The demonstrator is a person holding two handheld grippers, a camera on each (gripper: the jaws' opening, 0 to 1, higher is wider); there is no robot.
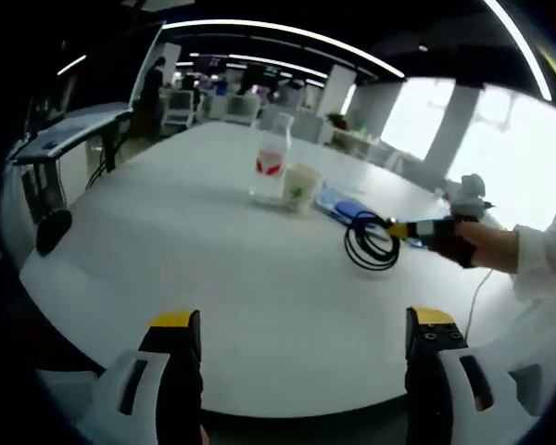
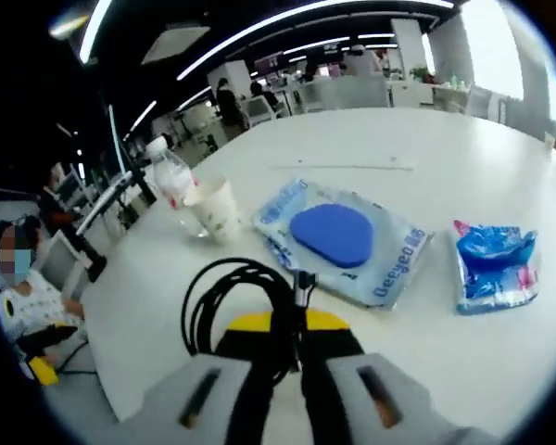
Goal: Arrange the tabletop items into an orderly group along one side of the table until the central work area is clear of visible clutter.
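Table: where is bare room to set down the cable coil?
The table is bare between the left gripper and the bottle. It is crowded around the paper cup, blue-pad packet and blue wrapper.

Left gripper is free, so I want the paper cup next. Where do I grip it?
Grip the cup across its upper wall, the part that shows widest. The bottle stands close on its left in the left gripper view, so come from the near side with the open left gripper.
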